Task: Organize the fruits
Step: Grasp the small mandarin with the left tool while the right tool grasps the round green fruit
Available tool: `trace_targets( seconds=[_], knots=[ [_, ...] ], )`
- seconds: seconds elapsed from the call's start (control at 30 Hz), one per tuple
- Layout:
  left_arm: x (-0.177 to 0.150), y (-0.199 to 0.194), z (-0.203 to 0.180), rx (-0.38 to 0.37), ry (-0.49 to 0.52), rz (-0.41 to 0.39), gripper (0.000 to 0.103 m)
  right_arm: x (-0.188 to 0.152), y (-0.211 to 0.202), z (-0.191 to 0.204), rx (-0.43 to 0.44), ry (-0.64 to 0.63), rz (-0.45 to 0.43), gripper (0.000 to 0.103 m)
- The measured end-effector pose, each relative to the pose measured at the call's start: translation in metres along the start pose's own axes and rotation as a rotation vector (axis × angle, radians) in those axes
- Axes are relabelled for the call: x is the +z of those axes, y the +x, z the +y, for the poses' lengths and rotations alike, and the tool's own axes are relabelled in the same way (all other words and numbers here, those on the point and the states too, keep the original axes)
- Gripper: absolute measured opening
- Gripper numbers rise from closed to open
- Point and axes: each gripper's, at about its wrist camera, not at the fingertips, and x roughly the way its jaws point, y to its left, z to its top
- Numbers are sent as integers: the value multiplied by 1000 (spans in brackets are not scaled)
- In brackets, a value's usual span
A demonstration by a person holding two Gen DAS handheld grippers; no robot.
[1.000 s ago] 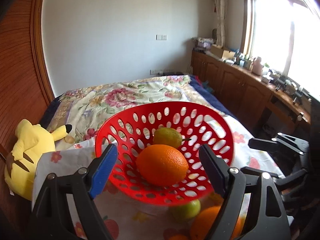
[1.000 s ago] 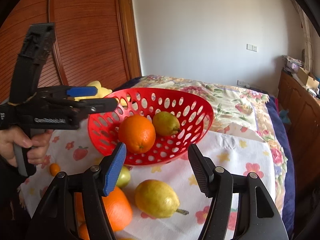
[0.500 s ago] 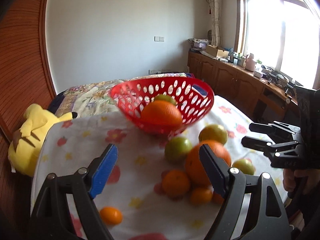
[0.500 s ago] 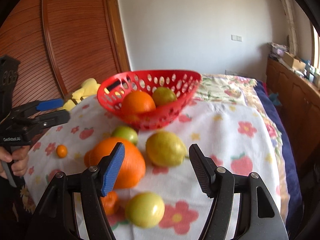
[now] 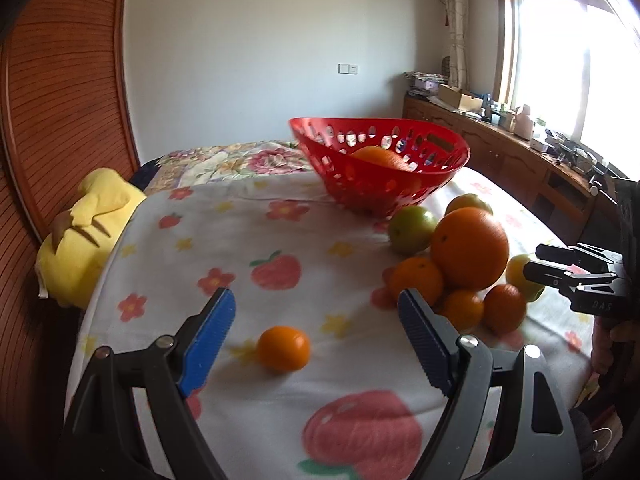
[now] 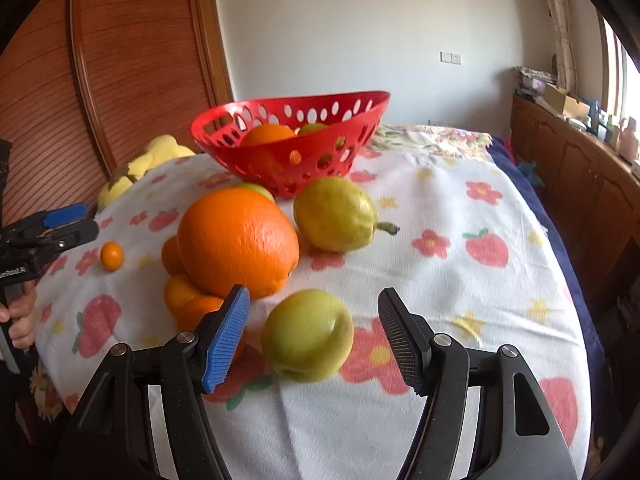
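A red perforated basket (image 5: 380, 168) (image 6: 292, 148) stands at the back of the cloth-covered table with an orange and a green fruit inside. In front of it lies a pile: a big orange (image 5: 469, 247) (image 6: 238, 242), a pear (image 6: 335, 214), green fruits (image 5: 412, 229) and small oranges (image 5: 416, 282). My left gripper (image 5: 316, 334) is open, with a lone small orange (image 5: 283, 349) (image 6: 111, 255) lying between its pads, untouched. My right gripper (image 6: 314, 332) is open around a yellow-green apple (image 6: 307, 335), its pads clear of it.
A yellow plush toy (image 5: 86, 232) lies off the table's left edge. A floral bed sits behind the basket, a wooden panel wall (image 6: 132, 60) to the left, and a cabinet (image 5: 520, 160) under the window to the right. A hand (image 6: 18, 316) holds the left gripper.
Both grippers pulled back from the basket and sank toward the table. The lone small orange came between the left pads, the yellow-green apple between the right ones.
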Motion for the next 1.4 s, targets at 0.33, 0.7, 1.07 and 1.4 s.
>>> trace_targets(
  seconds=[0.33,0.7,1.07,1.4],
  knots=[
    [-17,-3,20,38,-39,19,84,-9,8,0,-17,11,37,59],
    [-21,21,25,22,-60,97,71,-14,10,5,-6,0,33,58],
    [-25,26,20,-14,-67,119,53,-15,11,5,-10,1,43,60],
    [-30,31,20,-16,-66,120,50,-17,14,7,-5,-7,54,60]
  ],
)
